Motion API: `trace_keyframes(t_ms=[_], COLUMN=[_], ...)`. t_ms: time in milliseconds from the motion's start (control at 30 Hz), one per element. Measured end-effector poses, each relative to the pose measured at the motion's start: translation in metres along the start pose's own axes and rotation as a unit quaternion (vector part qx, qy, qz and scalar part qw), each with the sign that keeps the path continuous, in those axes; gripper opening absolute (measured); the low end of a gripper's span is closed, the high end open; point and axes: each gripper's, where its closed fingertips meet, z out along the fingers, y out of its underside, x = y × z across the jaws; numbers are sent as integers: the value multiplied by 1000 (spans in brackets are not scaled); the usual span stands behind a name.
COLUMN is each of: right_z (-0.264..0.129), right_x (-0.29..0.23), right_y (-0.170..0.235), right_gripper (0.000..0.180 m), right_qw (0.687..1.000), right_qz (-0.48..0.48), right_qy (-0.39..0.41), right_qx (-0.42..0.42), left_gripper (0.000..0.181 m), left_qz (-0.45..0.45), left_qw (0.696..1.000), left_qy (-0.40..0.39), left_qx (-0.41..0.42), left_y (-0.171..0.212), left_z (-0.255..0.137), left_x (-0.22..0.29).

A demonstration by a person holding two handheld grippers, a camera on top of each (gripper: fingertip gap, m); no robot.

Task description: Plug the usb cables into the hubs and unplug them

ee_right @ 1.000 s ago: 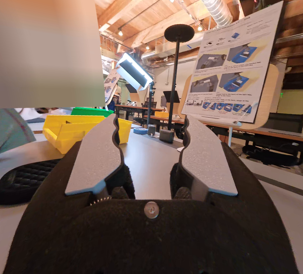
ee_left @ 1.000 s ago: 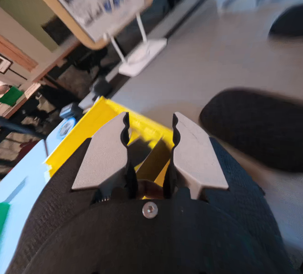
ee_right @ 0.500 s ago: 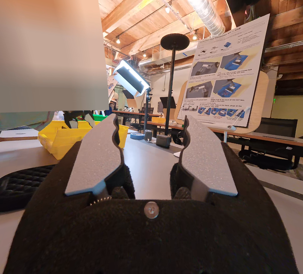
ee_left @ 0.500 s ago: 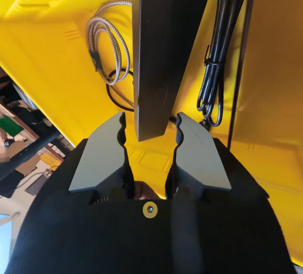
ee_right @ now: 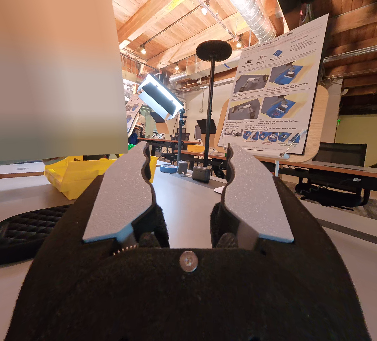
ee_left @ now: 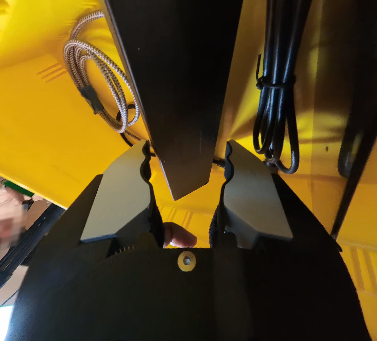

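In the left wrist view my left gripper (ee_left: 186, 147) is open inside a yellow bin (ee_left: 40, 137). A long black hub (ee_left: 175, 66) lies in the bin, its near end between my two fingers without a visible grip. A coiled braided beige cable (ee_left: 98, 86) lies left of the hub. A tied bundle of black cable (ee_left: 275, 90) lies to its right. In the right wrist view my right gripper (ee_right: 187, 147) is open and empty, low over the grey table (ee_right: 183, 204). The yellow bin (ee_right: 81, 176) shows at its left.
A black textured mat (ee_right: 26, 227) lies on the table at the left. An instruction board on a white stand (ee_right: 271, 106) stands at the back right. A black pole with a round top (ee_right: 210, 106), blue tape (ee_right: 168, 168) and small grey boxes (ee_right: 201, 174) are at the table's far edge.
My left gripper swung from above the table down into the yellow bin and closed in on the black hub, whose end now sits between the fingers. The right gripper stayed open, tilting slightly.
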Motion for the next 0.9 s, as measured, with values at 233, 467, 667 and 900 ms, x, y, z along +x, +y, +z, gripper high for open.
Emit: trace_keyframes(t_ms=[233,467,667,900], right_z=[0,-2,-3,-3], right_x=[2,5,6,7], right_y=[-1,-4,-5,-5], right_gripper=[70,67,66,65], right_qw=[1000,999,999,999], right_qz=[-1,27,39,44], right_qy=[2,5,6,7], right_qx=[3,17,21,22], left_gripper=[58,58,58,58], left_qz=[-3,-84,-164,-248], left_qw=[1000,988,953,890], left_qy=[6,-125,-239,-350], left_qx=[-1,31,85,155], left_y=[-3,5,8,16], left_z=[2,-39,-96,-153], left_x=[-3,-22,-37,-59])
